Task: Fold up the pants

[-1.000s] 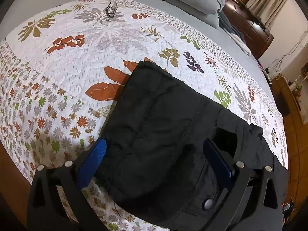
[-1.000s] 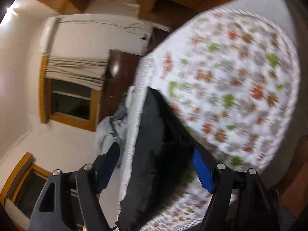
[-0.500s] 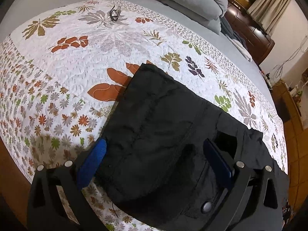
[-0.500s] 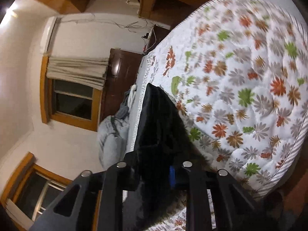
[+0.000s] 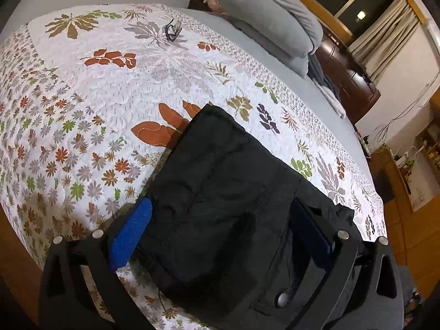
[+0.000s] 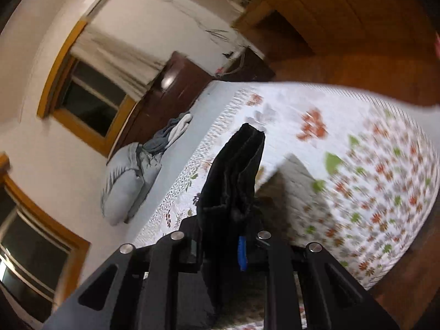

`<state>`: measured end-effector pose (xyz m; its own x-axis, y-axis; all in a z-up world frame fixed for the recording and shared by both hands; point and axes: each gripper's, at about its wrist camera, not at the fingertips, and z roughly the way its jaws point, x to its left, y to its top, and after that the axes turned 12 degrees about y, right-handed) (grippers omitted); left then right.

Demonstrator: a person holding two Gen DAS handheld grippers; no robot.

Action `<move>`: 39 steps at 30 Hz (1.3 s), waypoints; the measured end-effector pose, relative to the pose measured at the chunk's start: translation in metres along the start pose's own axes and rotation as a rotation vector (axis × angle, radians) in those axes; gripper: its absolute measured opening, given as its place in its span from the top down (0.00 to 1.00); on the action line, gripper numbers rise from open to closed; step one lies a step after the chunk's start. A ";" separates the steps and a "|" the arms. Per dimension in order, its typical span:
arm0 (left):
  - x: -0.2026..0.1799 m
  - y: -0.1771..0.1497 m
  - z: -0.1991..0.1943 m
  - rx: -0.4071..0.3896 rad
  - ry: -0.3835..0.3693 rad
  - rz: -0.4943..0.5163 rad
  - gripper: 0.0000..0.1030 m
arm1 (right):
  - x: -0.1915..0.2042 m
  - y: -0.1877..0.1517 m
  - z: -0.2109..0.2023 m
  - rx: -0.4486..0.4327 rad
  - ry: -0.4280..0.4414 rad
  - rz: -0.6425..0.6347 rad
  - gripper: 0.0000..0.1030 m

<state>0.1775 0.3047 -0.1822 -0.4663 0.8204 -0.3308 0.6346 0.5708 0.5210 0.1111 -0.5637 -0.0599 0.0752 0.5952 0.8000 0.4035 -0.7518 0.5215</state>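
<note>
The black pants (image 5: pixel 220 200) are lying folded on the bed (image 5: pixel 110 82), near its edge. The left gripper (image 5: pixel 220 225) has its fingers (image 5: pixel 132 231) spread wide, straddling the waistband end without pinching anything, probably just steadying it. The right gripper (image 6: pixel 220 247) is clamped tight on a bunch of the fabric, I'd guess to lift it for the next fold. Only the right view shows that pinch and the cloth standing up; only the left one shows the whole flat bundle and glasses (image 5: pixel 172 30) further up the quilt.
</note>
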 end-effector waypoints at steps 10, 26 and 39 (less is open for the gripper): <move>0.011 -0.007 -0.009 -0.052 -0.061 -0.058 0.03 | 0.157 -0.038 0.037 0.096 -0.059 -0.396 0.82; 0.025 -0.011 -0.013 -0.056 -0.135 -0.117 0.03 | 0.286 -0.219 0.162 0.380 -0.120 -0.936 0.84; 0.029 -0.016 -0.018 -0.051 -0.159 -0.126 0.03 | 0.266 -0.379 0.227 0.594 -0.269 -1.331 0.84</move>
<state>0.1430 0.3192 -0.1860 -0.4339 0.7401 -0.5138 0.5437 0.6698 0.5057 0.1849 -0.0560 -0.1121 -0.5042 0.8204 -0.2696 0.6096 0.5593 0.5617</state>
